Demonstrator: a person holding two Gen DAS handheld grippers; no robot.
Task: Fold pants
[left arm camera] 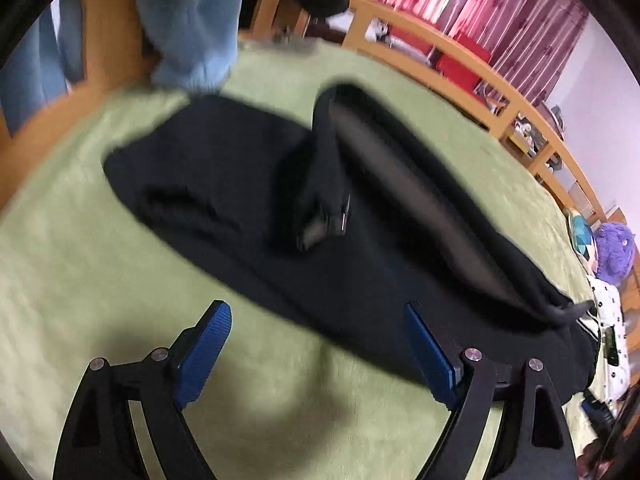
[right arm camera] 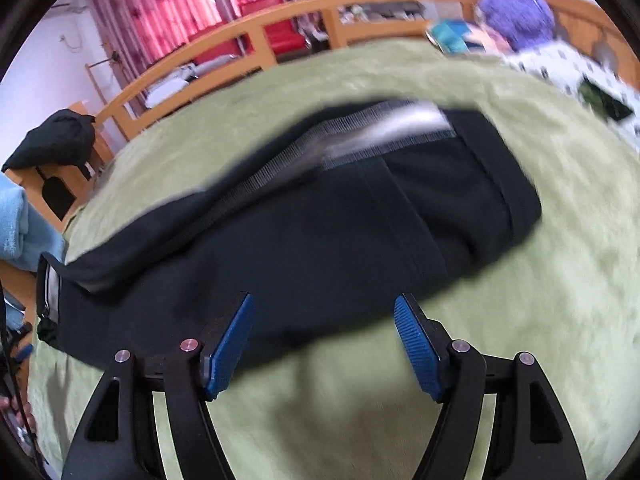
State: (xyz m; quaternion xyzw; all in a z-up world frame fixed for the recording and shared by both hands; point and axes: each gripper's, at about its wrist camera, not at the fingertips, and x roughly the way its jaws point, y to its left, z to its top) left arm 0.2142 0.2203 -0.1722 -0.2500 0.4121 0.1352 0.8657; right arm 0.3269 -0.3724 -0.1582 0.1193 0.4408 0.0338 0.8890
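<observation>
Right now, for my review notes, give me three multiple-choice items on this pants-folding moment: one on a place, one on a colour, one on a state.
1. Where do the black pants lie?
A. on the green blanket
B. on a wooden chair
C. on a bare floor

2. What colour are the gripper pads?
A. red
B. blue
C. white

3. How do the left gripper and right gripper stand?
A. both clamped on the pants
B. one clamped, one open
C. both open, holding nothing

Answers:
1 A: green blanket shows all around the pants in both wrist views.
2 B: blue ribbed pads line the fingers of each gripper.
3 C: each gripper's jaws stand apart, with no cloth pinched between the pads.
</observation>
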